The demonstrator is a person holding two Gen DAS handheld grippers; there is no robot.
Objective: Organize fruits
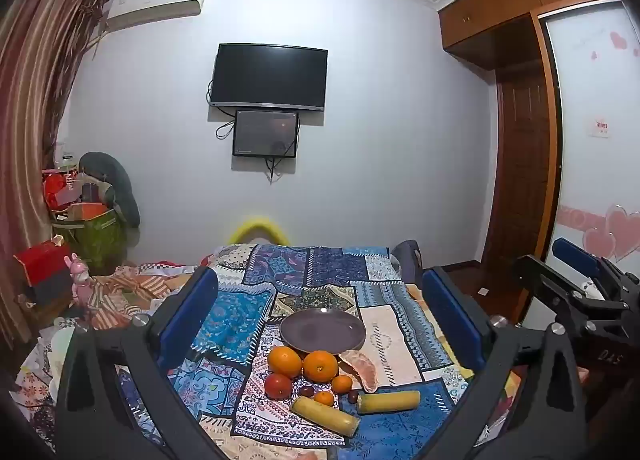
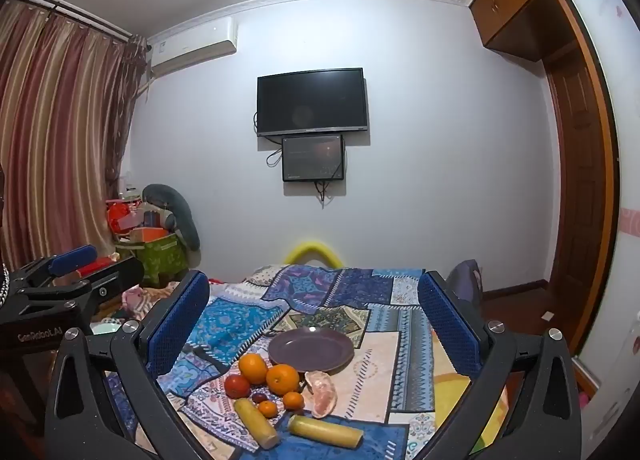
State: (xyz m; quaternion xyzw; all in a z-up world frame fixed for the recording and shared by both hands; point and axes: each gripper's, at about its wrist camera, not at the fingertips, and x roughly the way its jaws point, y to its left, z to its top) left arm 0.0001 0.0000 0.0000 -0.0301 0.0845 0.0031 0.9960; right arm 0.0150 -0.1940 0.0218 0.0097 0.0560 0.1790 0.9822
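Fruit [image 1: 319, 366] sits heaped near the empty plate [image 1: 322, 330], ready for loading; left gripper [image 1: 320, 320] and right gripper [image 2: 314, 324] hover wide open, holding nothing.

Fruits [image 1: 316, 380] before plate [image 1: 322, 330]

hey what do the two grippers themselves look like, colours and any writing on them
Both are matte black frames with silver round bolts and two fingers faced with dimpled blue pads. The left gripper shows pads; its body reads "GenRobot.AI" in the right wrist view. The right gripper looks identical, marked "DAS" in the left wrist view.
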